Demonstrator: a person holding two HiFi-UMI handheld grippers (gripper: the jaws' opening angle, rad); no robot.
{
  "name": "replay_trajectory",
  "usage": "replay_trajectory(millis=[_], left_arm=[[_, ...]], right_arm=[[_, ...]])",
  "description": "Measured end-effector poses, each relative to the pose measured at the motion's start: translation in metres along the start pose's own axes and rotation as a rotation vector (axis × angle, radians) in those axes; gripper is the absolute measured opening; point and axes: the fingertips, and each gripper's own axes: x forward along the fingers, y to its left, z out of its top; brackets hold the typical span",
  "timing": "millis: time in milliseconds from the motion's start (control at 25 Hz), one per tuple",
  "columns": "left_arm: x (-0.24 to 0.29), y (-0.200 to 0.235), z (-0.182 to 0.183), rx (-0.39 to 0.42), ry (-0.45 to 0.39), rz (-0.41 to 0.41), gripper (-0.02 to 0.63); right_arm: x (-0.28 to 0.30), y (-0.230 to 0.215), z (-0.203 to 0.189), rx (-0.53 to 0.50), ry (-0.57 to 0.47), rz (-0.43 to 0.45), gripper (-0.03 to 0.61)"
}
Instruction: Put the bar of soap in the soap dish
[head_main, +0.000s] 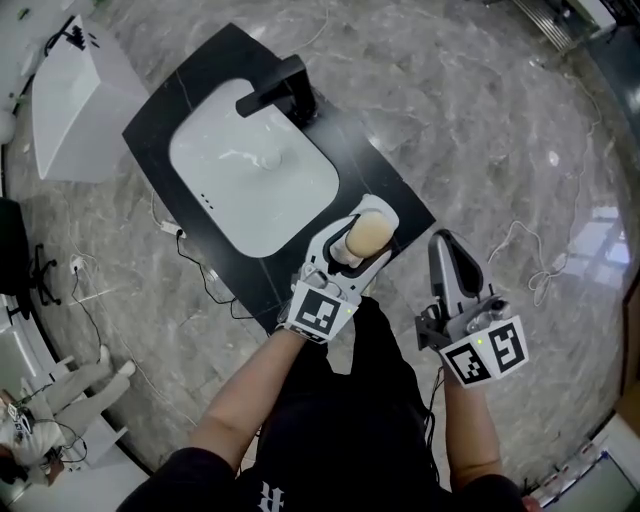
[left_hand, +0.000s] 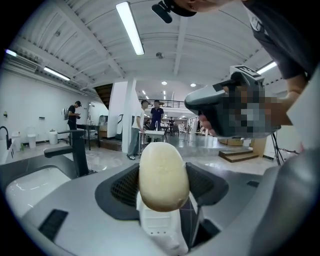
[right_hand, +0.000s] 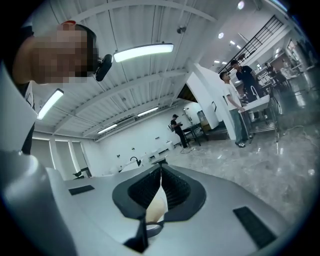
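- At the washbasin's (head_main: 250, 170) right corner, on the side nearest me, the bar of soap (head_main: 370, 230) is held over the black counter (head_main: 180, 90) that frames the basin. It is a pale oval standing on end.
- My left gripper (left_hand: 165, 186) is clamped on the soap. Its gripper view shows both dark pads pressed against the bar's sides, with most of the bar rising above them.
- Just beyond the soap from the basin, a white rounded rim shows under and around the bar's far end. I take that to be the soap dish (head_main: 393, 214), though the gripper covers most of it.
- I cannot tell whether the soap already touches the dish or hangs just over it, as neither gripper view shows the dish.
- My right gripper (head_main: 447, 250) is off the counter, well to the right of the basin and over the marble floor (head_main: 480, 110). Its jaws are pressed together on nothing, and I cannot identify a pale sliver low in the seam.
- The faucet (head_main: 280, 92) stands at the far edge of the basin, clear of everything.
- I judge the pick-up and the carry to be done. What is left is to lower the soap into the dish, spread the left jaws and draw the gripper back.
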Motion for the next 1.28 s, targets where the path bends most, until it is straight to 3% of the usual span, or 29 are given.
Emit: replay_trajectory(millis=[480,840,1280], left_arm=[[0.023,0.007,-0.052,0.014,0.058,-0.008,0.284],[0.027,0.006,-0.069,0.053,0.089,0.002,0.284],[0.026,0.008,-0.086,0.047,0.147,0.017,0.284]], right_arm=[[0.016,-0.02,-0.025,0.043,0.038,-0.003,0.009],[0.02,-0.029,-0.034,0.058,0.054,-0.012,0.009],[0.019,-0.029,-0.035,0.06,0.054,-0.009,0.009]])
